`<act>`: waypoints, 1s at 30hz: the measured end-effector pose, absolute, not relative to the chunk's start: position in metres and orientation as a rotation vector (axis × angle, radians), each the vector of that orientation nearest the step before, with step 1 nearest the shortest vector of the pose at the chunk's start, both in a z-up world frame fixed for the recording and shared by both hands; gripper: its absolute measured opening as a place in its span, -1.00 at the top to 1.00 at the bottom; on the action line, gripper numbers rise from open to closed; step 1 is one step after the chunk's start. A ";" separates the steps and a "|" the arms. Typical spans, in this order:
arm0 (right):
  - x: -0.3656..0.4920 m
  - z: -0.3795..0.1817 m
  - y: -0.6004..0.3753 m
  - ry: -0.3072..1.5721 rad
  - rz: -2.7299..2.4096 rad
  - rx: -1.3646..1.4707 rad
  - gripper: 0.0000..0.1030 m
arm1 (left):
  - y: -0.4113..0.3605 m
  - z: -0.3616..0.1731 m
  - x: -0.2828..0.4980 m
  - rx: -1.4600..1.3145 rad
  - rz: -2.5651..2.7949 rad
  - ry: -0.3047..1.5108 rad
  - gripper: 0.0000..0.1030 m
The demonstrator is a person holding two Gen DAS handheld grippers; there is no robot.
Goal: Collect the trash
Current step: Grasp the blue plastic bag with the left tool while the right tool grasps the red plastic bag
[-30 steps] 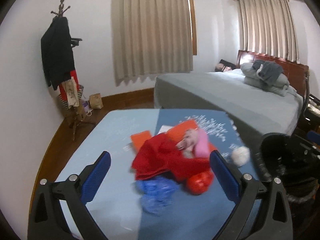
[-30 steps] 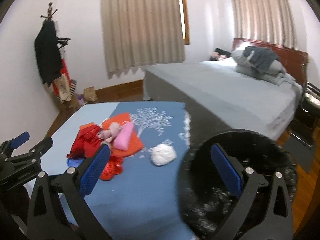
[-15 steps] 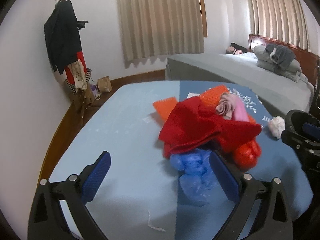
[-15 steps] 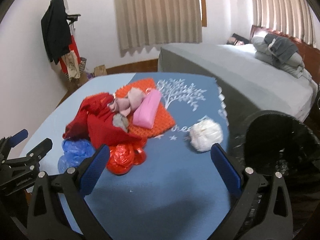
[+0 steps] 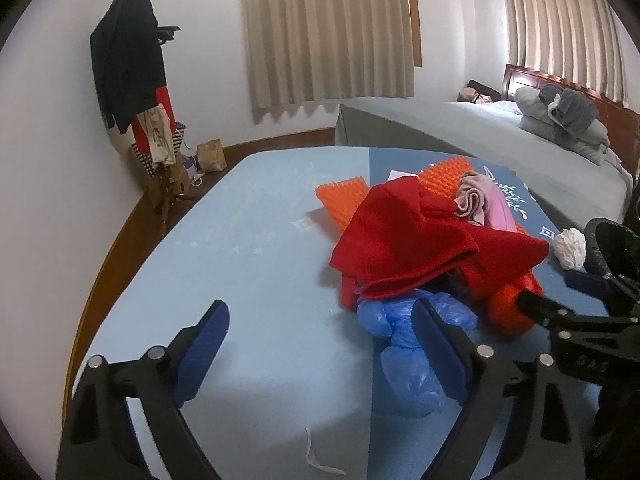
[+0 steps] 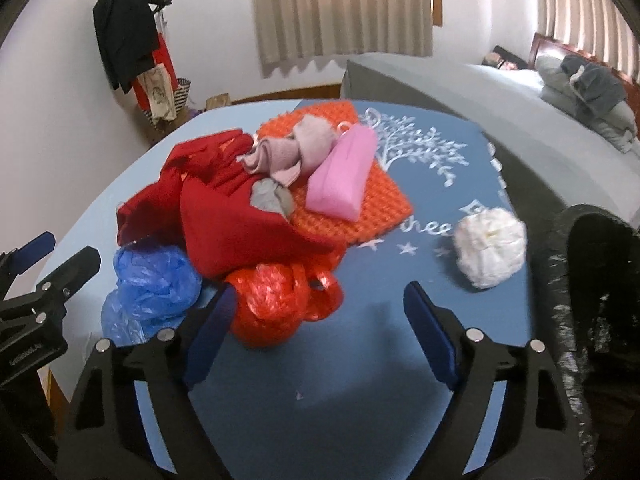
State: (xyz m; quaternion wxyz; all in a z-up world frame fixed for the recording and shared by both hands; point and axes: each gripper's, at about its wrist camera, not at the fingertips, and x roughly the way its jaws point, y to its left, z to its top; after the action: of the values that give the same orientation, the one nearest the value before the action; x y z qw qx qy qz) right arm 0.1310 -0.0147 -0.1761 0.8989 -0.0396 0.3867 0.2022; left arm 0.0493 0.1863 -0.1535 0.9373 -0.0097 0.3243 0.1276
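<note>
Now both grippers, left [image 5: 322, 344] and right [image 6: 316, 322], hover spread but closing on nothing, approaching trash; next, pinching the red bag [image 6: 280, 304] at the right's ten o'clock.

1. We saw a coat rack [image 5: 132, 80] hung with dark clothes against the white wall.
2. Beige curtains [image 5: 328, 32] covered the window.
3. A grey bed [image 5: 480, 136] stood behind the surface [image 5: 256, 240], with folded bedding [image 5: 568, 116] by its wooden headboard.
4. A brown paper bag [image 5: 211, 155] sat on the floor near the rack.
</note>
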 end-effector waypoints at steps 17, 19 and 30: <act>0.119 -0.166 -0.028 0.829 0.524 -0.073 0.44 | 0.162 -0.157 0.056 -0.027 0.180 0.678 -0.74; 0.119 -0.166 -0.038 0.832 0.495 -0.065 0.44 | 0.156 -0.158 0.059 -0.022 0.166 0.681 -0.73; 0.119 -0.158 -0.066 0.812 0.447 -0.044 0.44 | 0.140 -0.186 0.086 -0.023 0.130 0.767 -0.24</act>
State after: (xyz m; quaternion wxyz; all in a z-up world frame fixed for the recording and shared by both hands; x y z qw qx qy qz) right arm 0.1190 -0.0664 -0.1577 0.8942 -0.0214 0.3916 0.2157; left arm 0.0863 0.1401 -0.1861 0.9252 -0.0113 0.3740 0.0632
